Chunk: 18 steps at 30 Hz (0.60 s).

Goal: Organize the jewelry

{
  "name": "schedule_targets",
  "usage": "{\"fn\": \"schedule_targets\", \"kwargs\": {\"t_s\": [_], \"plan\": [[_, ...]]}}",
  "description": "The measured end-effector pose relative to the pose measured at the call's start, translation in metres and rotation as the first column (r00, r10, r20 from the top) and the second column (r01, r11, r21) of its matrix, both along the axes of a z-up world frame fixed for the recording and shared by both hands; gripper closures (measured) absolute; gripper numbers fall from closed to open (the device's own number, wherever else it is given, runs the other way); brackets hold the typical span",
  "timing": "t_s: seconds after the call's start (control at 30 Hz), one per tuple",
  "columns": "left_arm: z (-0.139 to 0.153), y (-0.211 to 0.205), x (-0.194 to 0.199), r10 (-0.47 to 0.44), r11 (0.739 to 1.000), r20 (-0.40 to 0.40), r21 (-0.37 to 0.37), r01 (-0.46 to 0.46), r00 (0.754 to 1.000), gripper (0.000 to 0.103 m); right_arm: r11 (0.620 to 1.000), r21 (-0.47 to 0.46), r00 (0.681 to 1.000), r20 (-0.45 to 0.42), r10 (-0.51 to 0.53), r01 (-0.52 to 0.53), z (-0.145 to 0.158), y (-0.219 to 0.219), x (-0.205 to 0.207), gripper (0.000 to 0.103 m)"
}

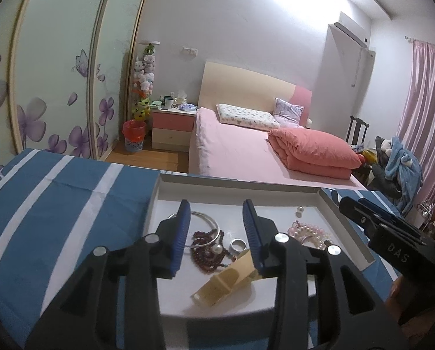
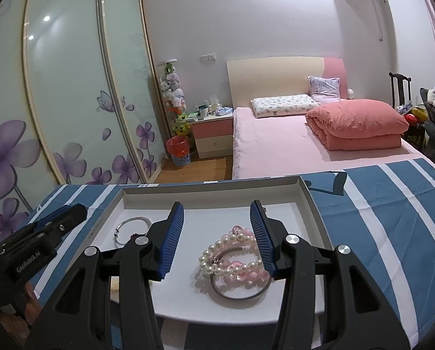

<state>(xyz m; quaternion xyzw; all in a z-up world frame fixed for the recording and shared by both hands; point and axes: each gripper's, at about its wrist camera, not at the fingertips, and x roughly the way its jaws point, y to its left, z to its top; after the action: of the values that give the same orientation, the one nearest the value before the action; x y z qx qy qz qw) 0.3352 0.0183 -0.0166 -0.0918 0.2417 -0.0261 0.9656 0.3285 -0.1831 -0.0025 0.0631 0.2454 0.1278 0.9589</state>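
Garnet beads point(image 1: 207, 258), ring point(image 1: 238, 245) only in left view.

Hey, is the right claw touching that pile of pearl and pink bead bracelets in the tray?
Cannot tell. In the right wrist view the right claw stands open over the bracelets, and its right finger overlaps the pink beads, hiding any contact or gap.
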Motion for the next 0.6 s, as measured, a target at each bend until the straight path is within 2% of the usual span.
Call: {"fn": "schedule_targets", "kwargs": {"t_s": [0.33, 0.6], "plan": [[0.018, 0.015, -0.059, 0.018, 1.0, 0.046, -0.006, -0.017, 0.999, 0.06, 1.0, -0.015, 1.0, 0.01, 0.011, -0.011, 0.009, -0.007, -0.044, 0.05], [0.021, 0.015, -0.115, 0.02, 1.0, 0.066, 0.005, -0.02, 0.998, 0.055, 1.0, -0.008, 1.0, 0.011, 0.008, -0.008, 0.011, -0.017, -0.089, 0.043]]}}
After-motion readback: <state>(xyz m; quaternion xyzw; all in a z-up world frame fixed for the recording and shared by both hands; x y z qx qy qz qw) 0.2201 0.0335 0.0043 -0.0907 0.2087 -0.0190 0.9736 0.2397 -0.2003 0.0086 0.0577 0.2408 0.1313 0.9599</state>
